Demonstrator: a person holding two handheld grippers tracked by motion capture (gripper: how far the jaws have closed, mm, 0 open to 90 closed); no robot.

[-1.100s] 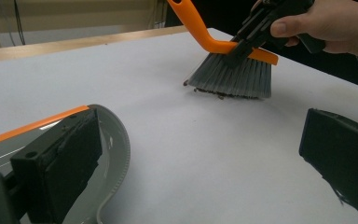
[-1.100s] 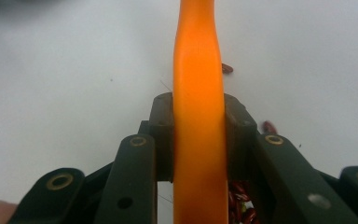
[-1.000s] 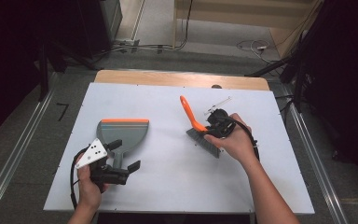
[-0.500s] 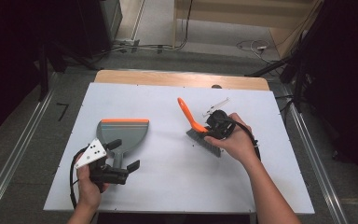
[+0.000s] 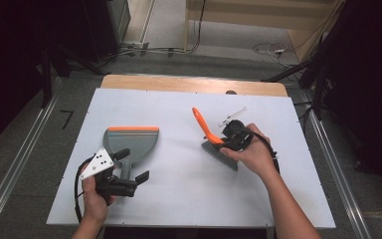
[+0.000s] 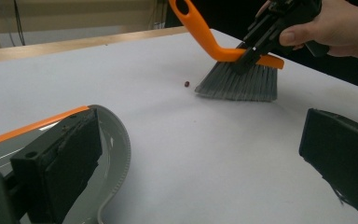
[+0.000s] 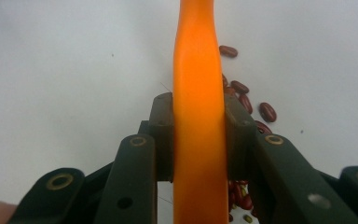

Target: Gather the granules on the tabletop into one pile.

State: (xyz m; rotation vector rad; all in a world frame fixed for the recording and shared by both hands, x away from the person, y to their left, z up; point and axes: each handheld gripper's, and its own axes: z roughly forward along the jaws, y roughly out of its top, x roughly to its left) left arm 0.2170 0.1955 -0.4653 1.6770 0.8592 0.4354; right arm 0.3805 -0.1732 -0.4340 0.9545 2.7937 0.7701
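A grey dustpan (image 5: 129, 142) with an orange front lip lies on the white table (image 5: 179, 199) at the left. My left gripper (image 5: 132, 165) stands open at the pan's near end. In the left gripper view (image 6: 196, 168) one jaw is over the dustpan's rim (image 6: 116, 140) and the other is out over bare table. My right gripper (image 5: 231, 134) is shut on the orange handle of a hand brush (image 5: 202, 124), whose grey bristles (image 5: 221, 154) rest on the table. The orange handle (image 7: 198, 93) is clamped between both jaws. Red beans (image 7: 242, 88) lie beside it, and a single bean (image 6: 186, 84) sits left of the bristles (image 6: 237, 81).
The table's wooden far edge (image 5: 194, 84) borders a floor strewn with cables. Metal rails (image 5: 15, 164) run along both sides of the table. Bare white surface lies between the dustpan and the brush.
Almost nothing: the brush handle has tilted very slightly in my right gripper. My left gripper has stayed still.
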